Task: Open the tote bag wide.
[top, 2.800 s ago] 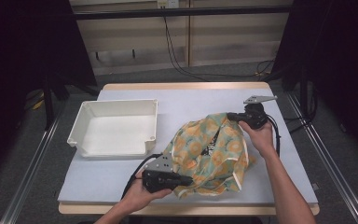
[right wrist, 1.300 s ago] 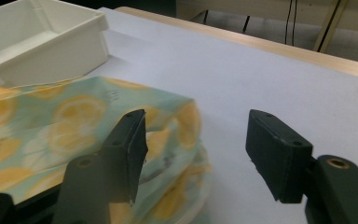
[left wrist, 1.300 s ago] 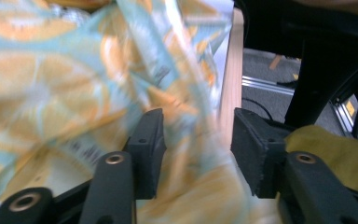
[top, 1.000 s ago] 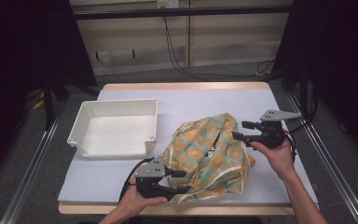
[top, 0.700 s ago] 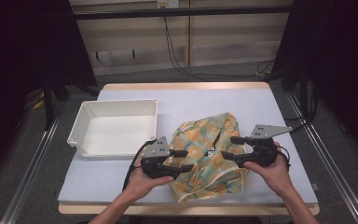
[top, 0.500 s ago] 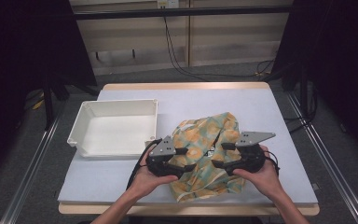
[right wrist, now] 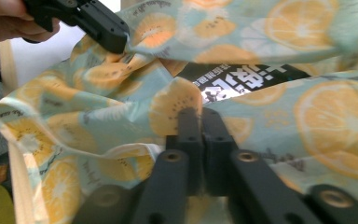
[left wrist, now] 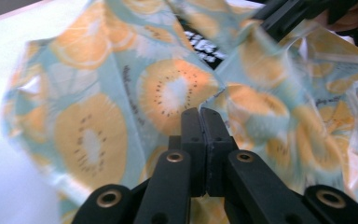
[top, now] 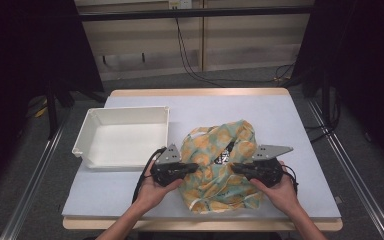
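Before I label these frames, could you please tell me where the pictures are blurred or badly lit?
High view: the table is evenly lit and sharp, but the surroundings fall into near black. Left gripper view: the fruit-print bag is motion-smeared toward the right edge, while the left tool stays crisp. Right gripper view: the bag is soft at the far right, and glare washes out its dark label.
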`<state>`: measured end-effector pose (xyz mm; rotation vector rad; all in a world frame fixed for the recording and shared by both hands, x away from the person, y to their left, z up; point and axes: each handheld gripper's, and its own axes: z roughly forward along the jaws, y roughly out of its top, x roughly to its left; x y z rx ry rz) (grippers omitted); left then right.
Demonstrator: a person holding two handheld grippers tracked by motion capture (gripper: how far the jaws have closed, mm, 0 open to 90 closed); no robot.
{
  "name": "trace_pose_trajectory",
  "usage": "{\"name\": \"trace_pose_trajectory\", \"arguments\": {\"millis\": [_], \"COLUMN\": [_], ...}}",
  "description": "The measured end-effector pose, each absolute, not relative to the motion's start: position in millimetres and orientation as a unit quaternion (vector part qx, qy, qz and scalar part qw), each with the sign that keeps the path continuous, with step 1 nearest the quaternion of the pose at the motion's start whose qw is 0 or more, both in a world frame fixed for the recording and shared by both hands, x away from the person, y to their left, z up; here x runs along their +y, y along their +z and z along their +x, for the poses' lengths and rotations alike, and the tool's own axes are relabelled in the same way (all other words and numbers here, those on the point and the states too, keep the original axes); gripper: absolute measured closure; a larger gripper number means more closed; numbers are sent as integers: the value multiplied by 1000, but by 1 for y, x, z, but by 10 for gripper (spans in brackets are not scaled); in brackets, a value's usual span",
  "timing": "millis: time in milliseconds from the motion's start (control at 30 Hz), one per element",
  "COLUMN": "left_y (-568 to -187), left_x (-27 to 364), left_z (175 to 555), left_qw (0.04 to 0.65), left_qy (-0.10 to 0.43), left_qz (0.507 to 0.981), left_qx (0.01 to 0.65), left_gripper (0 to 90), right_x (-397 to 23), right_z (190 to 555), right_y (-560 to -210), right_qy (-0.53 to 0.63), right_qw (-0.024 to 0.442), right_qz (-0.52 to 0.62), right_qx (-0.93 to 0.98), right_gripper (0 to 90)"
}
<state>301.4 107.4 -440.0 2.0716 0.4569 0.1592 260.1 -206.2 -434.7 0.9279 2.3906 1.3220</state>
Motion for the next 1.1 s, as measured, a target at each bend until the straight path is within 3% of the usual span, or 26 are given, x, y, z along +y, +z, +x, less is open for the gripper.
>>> {"name": "trace_pose_trajectory", "arguments": {"millis": [367,1100], "left_y": [-445,-476], "left_x": [147,142], "left_z": [299,283], "left_qw": [464,404], "left_qy": [59,0], "left_qz": [855,894], "left_qx": [225,193], "left_gripper": [900,900], "right_x": [-248,-282], "right_z": [235,216], "right_y": [-442,-486], "right_qy": [445,411], "right_qw": [130,80], "right_qz": [347,371], "right_qx": [815,829], "right_gripper": [900,900]}}
